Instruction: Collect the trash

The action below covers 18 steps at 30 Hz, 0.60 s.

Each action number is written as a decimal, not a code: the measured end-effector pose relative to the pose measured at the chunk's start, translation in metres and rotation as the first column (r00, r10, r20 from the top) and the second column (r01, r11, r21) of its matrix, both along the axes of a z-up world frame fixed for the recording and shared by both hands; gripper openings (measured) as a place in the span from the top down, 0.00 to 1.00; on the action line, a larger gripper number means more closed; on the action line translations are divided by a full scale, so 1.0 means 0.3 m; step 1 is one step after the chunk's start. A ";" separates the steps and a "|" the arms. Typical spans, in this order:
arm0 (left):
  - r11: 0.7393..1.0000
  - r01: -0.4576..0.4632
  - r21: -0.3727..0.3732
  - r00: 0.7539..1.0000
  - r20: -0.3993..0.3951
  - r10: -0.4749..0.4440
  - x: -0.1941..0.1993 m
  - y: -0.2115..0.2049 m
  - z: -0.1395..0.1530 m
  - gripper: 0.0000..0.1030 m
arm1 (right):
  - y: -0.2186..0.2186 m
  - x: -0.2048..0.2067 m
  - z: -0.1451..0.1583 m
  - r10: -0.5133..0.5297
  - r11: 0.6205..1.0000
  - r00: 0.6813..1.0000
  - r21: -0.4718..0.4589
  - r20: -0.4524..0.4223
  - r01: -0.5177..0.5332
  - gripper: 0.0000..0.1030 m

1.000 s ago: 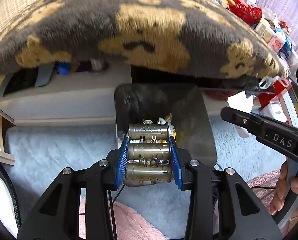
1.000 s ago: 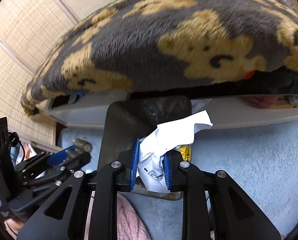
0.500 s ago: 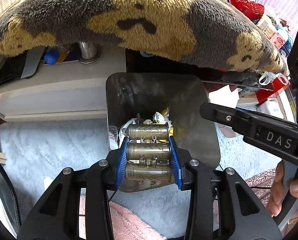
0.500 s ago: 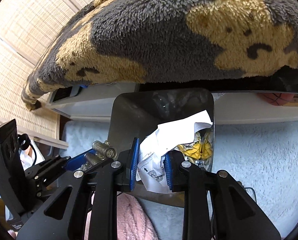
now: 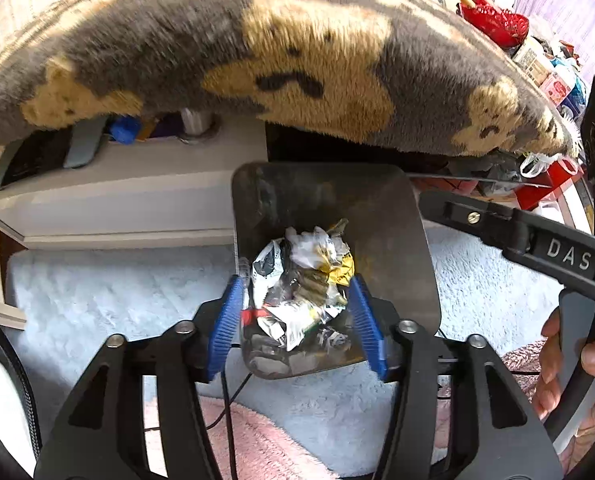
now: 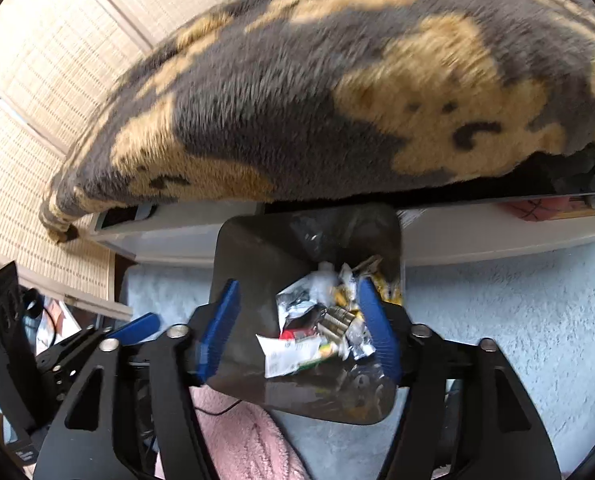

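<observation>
Grey metal bin [image 5: 397,264] is your landmark, standing on the pale blue rug [image 5: 97,292] just in front of the low white shelf [image 5: 137,204]. Your left gripper [image 5: 297,316] hangs over the bin's near rim; its jaws have just been opening, and the blue fingers [image 5: 227,316] now stand spread with nothing pinched between them. Below them, inside the bin, lies the trash [image 5: 305,284], crumpled wrappers and paper. Your right gripper [image 6: 297,328] is over the same opening, its jaws likewise just opening, fingers [image 6: 377,328] apart and empty. Both loads look dropped, so this round seems done; further litter is not visible. Behind the bin the plush blanket [image 5: 257,60] overhangs, so headroom there is tight. Back out toward the pink fabric [image 5: 257,444] on the near side.
</observation>
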<state>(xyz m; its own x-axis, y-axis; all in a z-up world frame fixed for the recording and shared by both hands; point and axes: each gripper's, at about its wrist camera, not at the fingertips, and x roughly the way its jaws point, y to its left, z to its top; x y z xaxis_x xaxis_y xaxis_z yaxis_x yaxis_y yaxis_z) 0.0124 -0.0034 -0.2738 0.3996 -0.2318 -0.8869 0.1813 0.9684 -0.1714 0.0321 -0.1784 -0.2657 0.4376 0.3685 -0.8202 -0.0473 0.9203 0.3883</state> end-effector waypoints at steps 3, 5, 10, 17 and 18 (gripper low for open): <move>1.000 -0.017 0.002 0.999 0.043 0.017 -0.030 0.022 0.072 0.27 | -0.036 -0.041 0.092 -0.040 0.998 0.995 -0.037 0.088 0.044 0.10; 0.999 -0.037 0.002 0.995 0.098 0.037 -0.060 0.038 0.157 0.16 | -0.049 -0.071 0.169 -0.048 0.995 0.986 -0.075 0.160 0.061 0.03; 0.999 -0.041 0.016 0.969 0.245 0.036 -0.117 0.045 0.370 0.08 | -0.087 -0.151 0.370 -0.058 0.979 0.953 -0.172 0.297 0.113 0.03; 0.998 -0.054 -0.017 0.909 0.413 0.057 -0.236 0.065 0.646 0.08 | -0.142 -0.311 0.657 -0.117 0.950 0.861 -0.197 0.496 0.242 0.03; 0.998 -0.062 -0.017 0.896 0.439 0.063 -0.258 0.065 0.681 0.08 | -0.149 -0.335 0.689 -0.124 0.944 0.847 -0.203 0.517 0.262 0.03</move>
<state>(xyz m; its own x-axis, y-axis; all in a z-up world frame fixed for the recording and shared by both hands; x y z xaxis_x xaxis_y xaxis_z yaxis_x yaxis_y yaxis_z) -0.0651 0.0160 -0.0696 0.7621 -0.1960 -0.6171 0.1782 0.9798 -0.0911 -0.0684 -0.2231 -0.0591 0.8467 0.0416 -0.5305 0.0212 0.9935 0.1118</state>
